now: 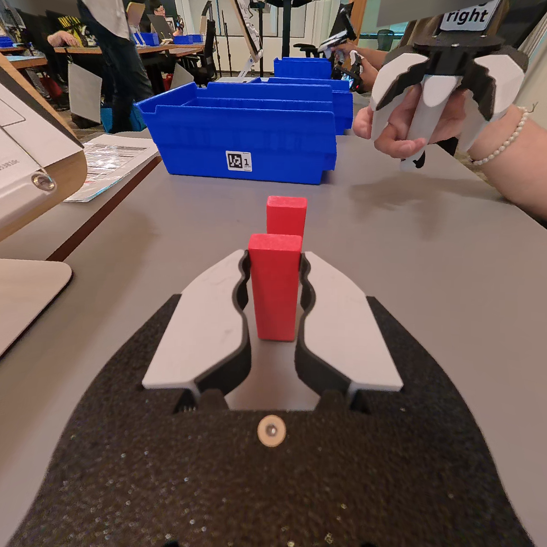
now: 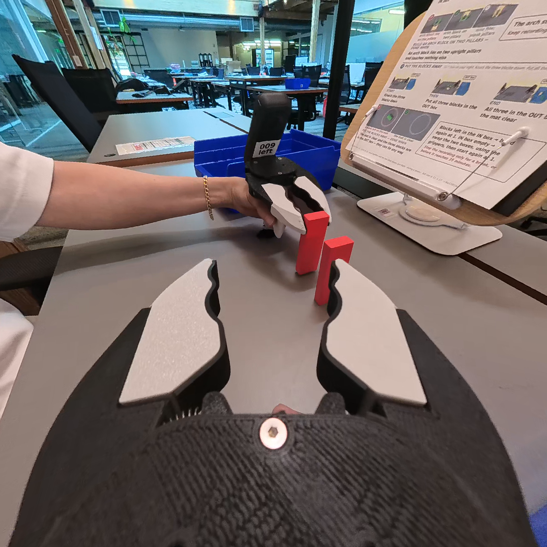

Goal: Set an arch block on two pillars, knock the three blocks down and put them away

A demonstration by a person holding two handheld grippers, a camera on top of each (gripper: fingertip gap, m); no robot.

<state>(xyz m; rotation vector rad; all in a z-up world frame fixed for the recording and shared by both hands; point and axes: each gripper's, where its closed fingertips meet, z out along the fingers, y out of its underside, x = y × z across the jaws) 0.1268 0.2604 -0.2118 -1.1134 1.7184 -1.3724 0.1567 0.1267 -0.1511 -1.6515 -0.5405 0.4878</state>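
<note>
Gripping one red block (image 1: 273, 284), the left tool (image 1: 273, 260) hides its sides.

Two blocks, both plain red: near block (image 1: 274, 284) and far block (image 1: 286, 214). Left gripper (image 1: 273, 260): white finger plates, black wavy pads, speckled black body. Right gripper (image 2: 273, 266): same white over black, ribbed black body. Table (image 1: 414, 266) flat grey. Bins (image 1: 236, 133) solid blue; front one carries a white sticker (image 1: 238, 161) with a black square pattern. Stand (image 2: 438, 225) white with a wood-toned board.
</note>
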